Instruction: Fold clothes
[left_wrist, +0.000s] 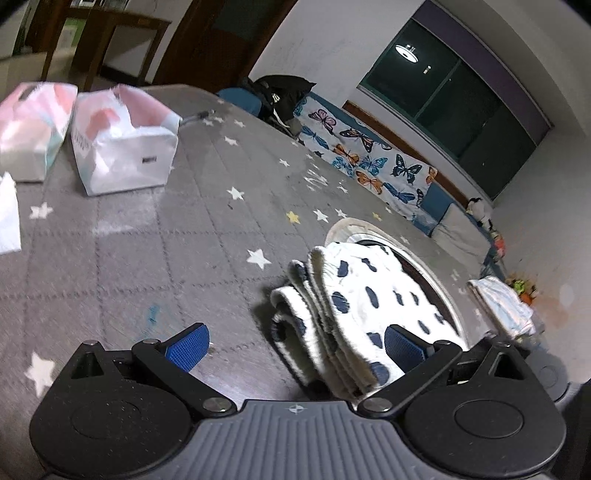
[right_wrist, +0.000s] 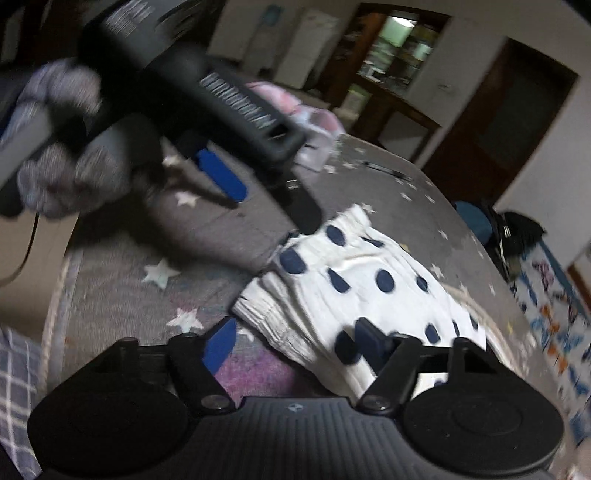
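- Left wrist view: the left gripper (left_wrist: 293, 345) has its jaws wide apart and holds nothing; its blue ribbed pads (left_wrist: 187, 346) hover over the folded garment (left_wrist: 354, 295), the right pad over its near edge.
- Right wrist view: the right gripper (right_wrist: 295, 341) also stands with jaws apart and empty, just over the same garment (right_wrist: 369, 291).
- The garment is white with navy spots, soft, light and limp. It lies in stacked layers on the grey star-printed mat (left_wrist: 166, 240), partly over a round rimmed thing.
- Judgement: pinch all the layers at a thick ribbed edge, or the stack may slide open.
- Far left stand paper bags (left_wrist: 122, 147); far right lies another folded pile (left_wrist: 502, 306).
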